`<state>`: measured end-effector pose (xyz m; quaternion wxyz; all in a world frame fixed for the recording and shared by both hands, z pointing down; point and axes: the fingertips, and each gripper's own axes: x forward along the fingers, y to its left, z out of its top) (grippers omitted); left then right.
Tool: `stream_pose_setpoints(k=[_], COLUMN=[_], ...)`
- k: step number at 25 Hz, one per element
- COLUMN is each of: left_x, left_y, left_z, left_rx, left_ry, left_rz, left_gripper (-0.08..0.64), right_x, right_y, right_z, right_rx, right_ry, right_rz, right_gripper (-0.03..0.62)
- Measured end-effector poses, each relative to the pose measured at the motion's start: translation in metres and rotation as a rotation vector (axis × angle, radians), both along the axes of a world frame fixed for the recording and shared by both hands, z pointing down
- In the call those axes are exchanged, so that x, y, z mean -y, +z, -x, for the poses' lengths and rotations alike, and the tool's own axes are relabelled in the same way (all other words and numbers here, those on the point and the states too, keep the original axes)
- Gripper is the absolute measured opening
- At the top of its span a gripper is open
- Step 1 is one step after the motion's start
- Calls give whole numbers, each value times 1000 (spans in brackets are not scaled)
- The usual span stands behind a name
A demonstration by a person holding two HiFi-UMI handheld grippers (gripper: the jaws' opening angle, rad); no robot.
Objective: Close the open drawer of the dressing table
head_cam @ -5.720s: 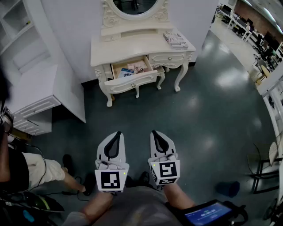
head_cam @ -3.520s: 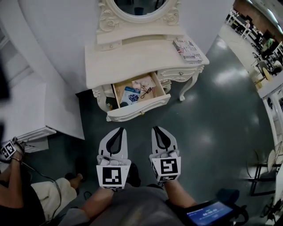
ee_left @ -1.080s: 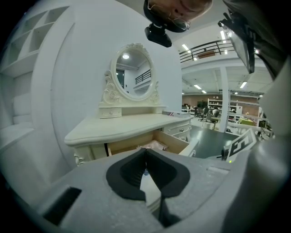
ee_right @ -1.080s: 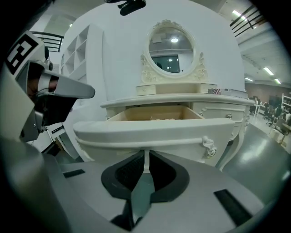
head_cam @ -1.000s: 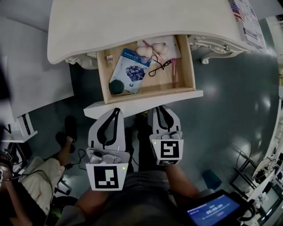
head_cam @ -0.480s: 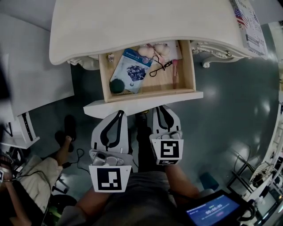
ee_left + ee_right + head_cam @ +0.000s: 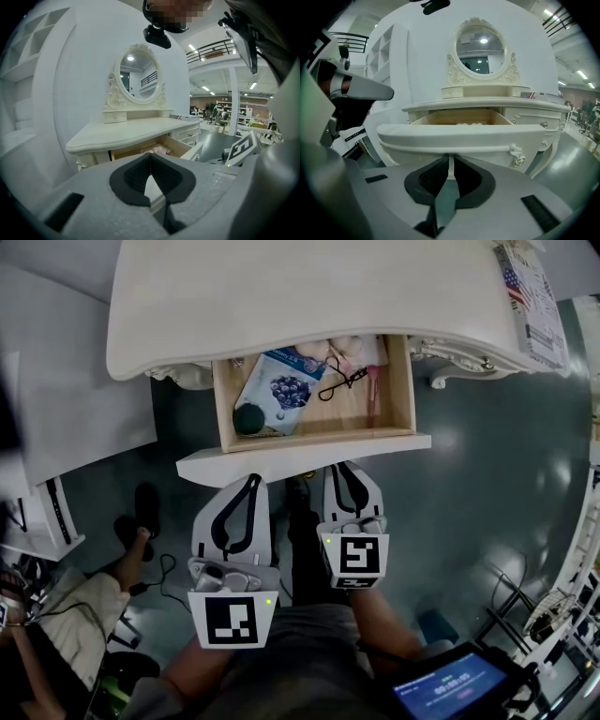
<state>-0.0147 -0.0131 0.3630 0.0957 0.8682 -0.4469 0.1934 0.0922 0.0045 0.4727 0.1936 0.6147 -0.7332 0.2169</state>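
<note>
Right now the pale wooden drawer (image 7: pixel 375 418) with its curved cream front panel (image 7: pixel 300 463) stands well out from under the cream dressing table top (image 7: pixel 309 287). The left gripper (image 7: pixel 250 480) and the right gripper (image 7: pixel 339 469) each have jaws pressed together on nothing, tips just at that panel; contact I cannot confirm. Pushing well likely means equal pressure from both, straight inward, so the box does not skew. The blue packet (image 7: pixel 281 390) and black eyelash curler (image 7: pixel 339 381) seem to lie below the side walls, so the top's edge should clear them. Dark floor (image 7: pixel 487 493) lies open rightward.
</note>
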Motion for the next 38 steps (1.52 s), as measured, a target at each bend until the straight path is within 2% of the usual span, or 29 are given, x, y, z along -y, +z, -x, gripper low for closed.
stream_pose_setpoints(k=[23, 38], left_x=[12, 9], left_y=[-8, -9], left_z=[11, 3], left_rx=[-15, -17], left_ry=[-10, -7], left_rz=[-10, -3], left_gripper=[15, 15], right_x=[30, 37], right_y=[-5, -4], right_z=[6, 3], right_rx=[-19, -18], right_ry=[-8, -22], right_rz=[-9, -7], right_gripper=[17, 17])
